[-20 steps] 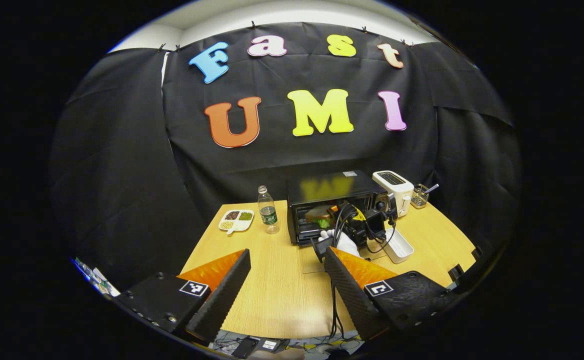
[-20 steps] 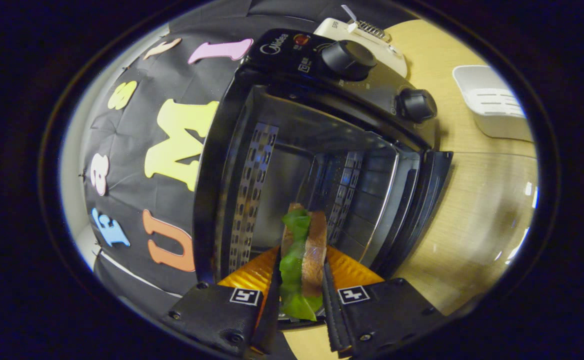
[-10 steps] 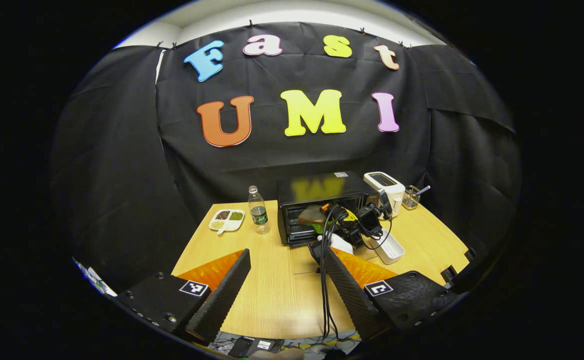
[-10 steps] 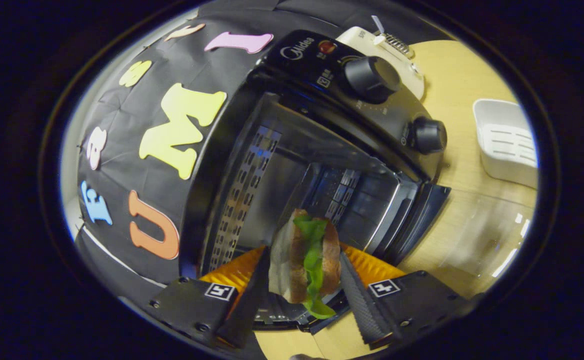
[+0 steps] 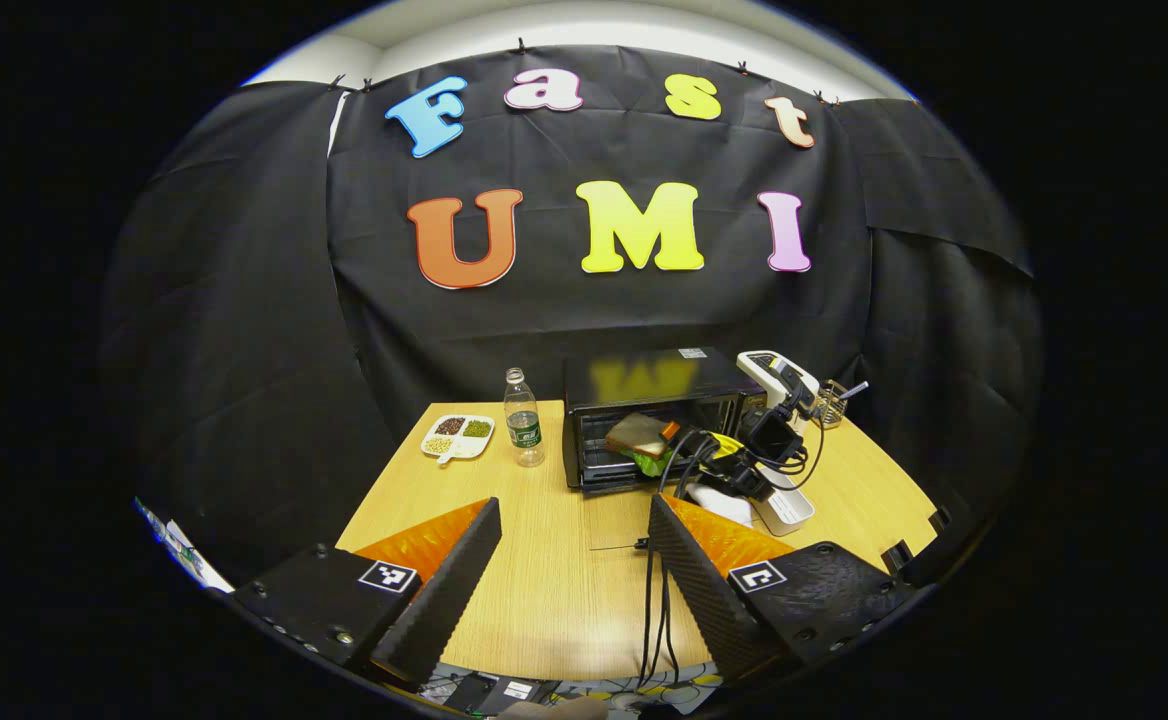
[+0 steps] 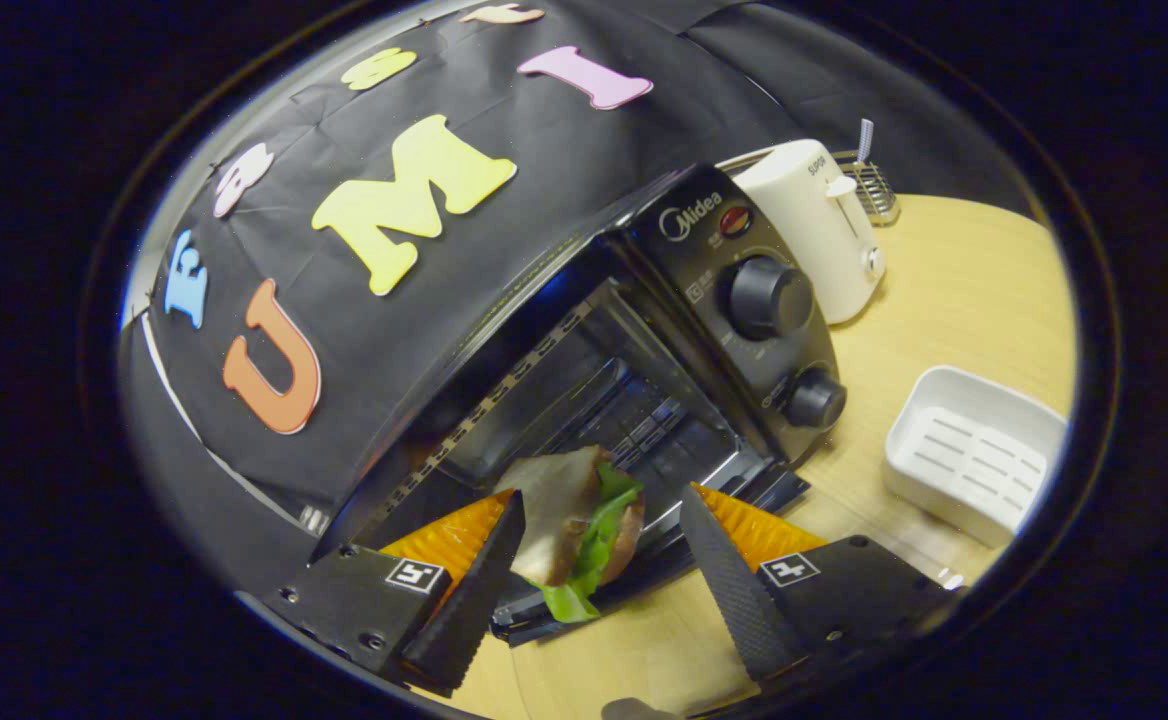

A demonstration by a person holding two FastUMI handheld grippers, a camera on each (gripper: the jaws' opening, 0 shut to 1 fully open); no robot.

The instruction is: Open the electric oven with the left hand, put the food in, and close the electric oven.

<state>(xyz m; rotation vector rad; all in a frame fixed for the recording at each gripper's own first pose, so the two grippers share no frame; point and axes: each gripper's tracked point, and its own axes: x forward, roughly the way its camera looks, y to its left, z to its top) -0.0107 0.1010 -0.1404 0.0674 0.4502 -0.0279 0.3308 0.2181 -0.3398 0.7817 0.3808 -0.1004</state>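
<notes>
Sandwich lies at the mouth of the open oven, both grippers spread wide and holding nothing.

The right gripper [image 6: 594, 555] is spread wide just in front of the electric oven [image 6: 644, 340]; the sandwich [image 6: 574, 525] lies between its fingers on the oven's threshold, by the lowered door [image 6: 644, 565], and whether the left finger touches it cannot be told. The left gripper [image 5: 569, 575] gapes empty over the wooden table [image 5: 544, 590], well back from the oven. Right of the oven stand a white toaster [image 6: 814, 225] and a white tray [image 6: 974, 455]; to its left, a water bottle [image 5: 523, 430] and a divided dish [image 5: 457, 436].

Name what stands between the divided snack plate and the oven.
A clear water bottle stands between the plate and the open oven, seen in the left gripper view.
</notes>
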